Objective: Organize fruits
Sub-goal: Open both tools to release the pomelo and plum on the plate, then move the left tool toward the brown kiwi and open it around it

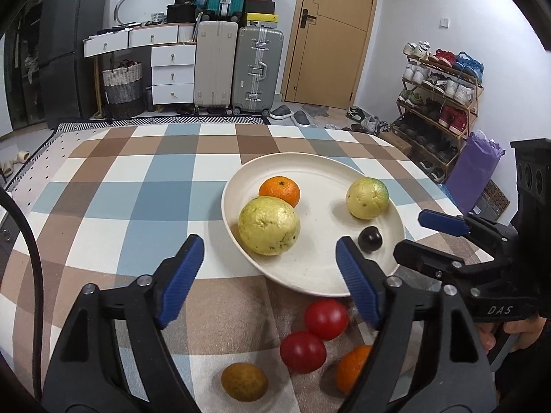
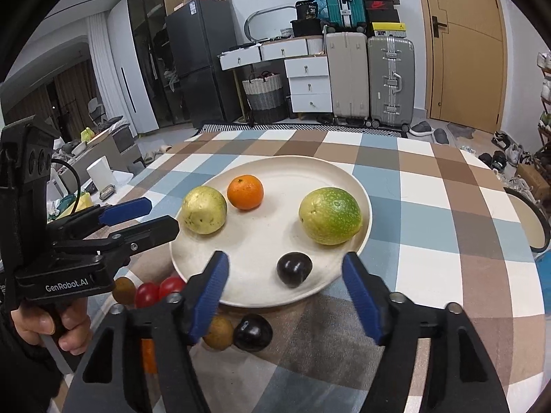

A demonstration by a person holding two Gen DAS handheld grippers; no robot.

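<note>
Both hand-held grippers, left (image 1: 268,272) and right (image 2: 286,290), gape empty; the two tomatoes (image 1: 315,334) lie just below the left's fingertips, nearer it.

In the left wrist view, the round orange tangerine on the checked cloth (image 1: 351,366) is half hidden behind one black gripper arm. The orange tangerine on the cream oval plate (image 1: 279,190) is partly covered by the big yellow-green guava (image 1: 269,225) in front of it.

In the right wrist view, a brown kiwi-like fruit (image 2: 220,334) sits partly behind a blue-padded finger, and a sliver of orange fruit (image 2: 148,356) shows between black arms. The two red round fruits (image 2: 159,290) and another brown one (image 2: 123,289) are partly hidden. A dark round rim (image 2: 537,222) is cut off at the right edge.
</note>
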